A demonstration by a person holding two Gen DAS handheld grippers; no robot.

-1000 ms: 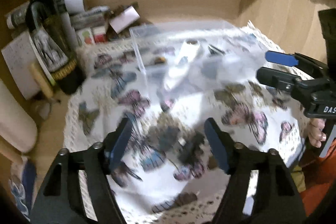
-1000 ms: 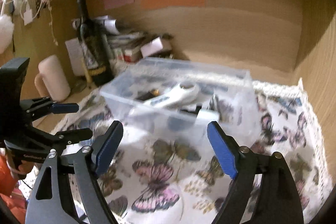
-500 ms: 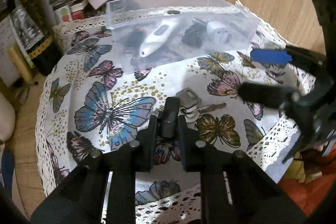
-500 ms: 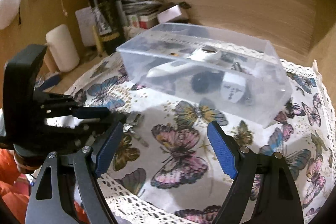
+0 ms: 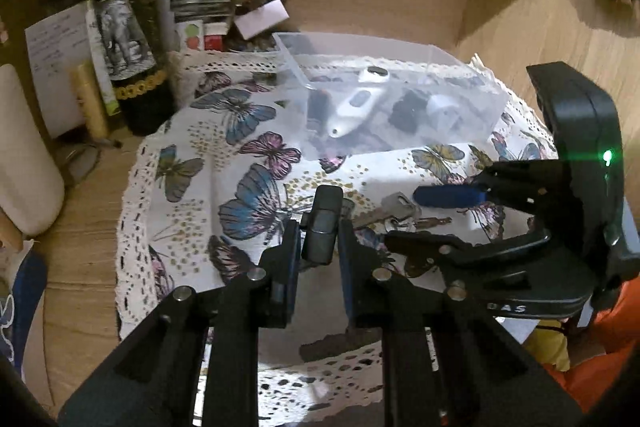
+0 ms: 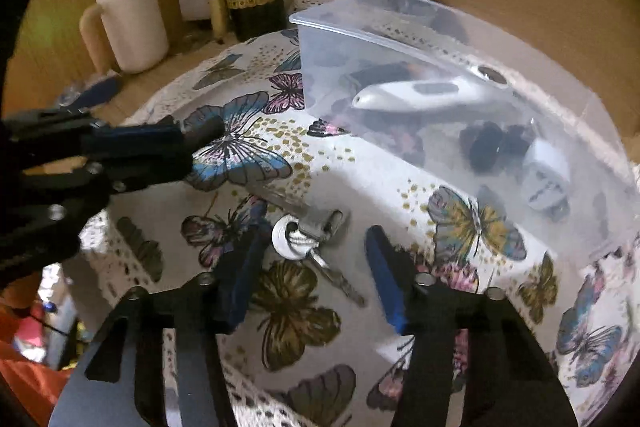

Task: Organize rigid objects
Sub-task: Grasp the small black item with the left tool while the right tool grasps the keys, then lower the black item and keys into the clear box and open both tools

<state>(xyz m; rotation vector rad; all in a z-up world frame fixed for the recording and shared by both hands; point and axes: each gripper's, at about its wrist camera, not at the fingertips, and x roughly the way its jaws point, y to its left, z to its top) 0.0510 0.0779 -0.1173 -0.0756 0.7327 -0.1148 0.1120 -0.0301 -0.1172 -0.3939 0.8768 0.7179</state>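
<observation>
My left gripper [image 5: 318,247] is shut on a small dark grey block [image 5: 324,223] and holds it just above the butterfly cloth; it also shows in the right wrist view [image 6: 176,147]. My right gripper [image 6: 314,267] is open, its blue pads either side of a bunch of keys [image 6: 308,239] lying on the cloth. In the left wrist view the keys [image 5: 396,213] lie under the right gripper [image 5: 424,215]. A clear plastic box [image 5: 400,99] behind holds a white thermometer [image 6: 420,95], a white plug and dark items.
A dark wine bottle [image 5: 128,27], papers and small boxes stand at the back left. A cream mug [image 6: 128,19] stands left of the cloth. Wooden walls close in the back and right. The round cloth's lace edge [image 5: 132,219] hangs near me.
The left gripper went from open to shut on the dark block and lifted it. The right gripper moved down and forward until it straddled the keys.
</observation>
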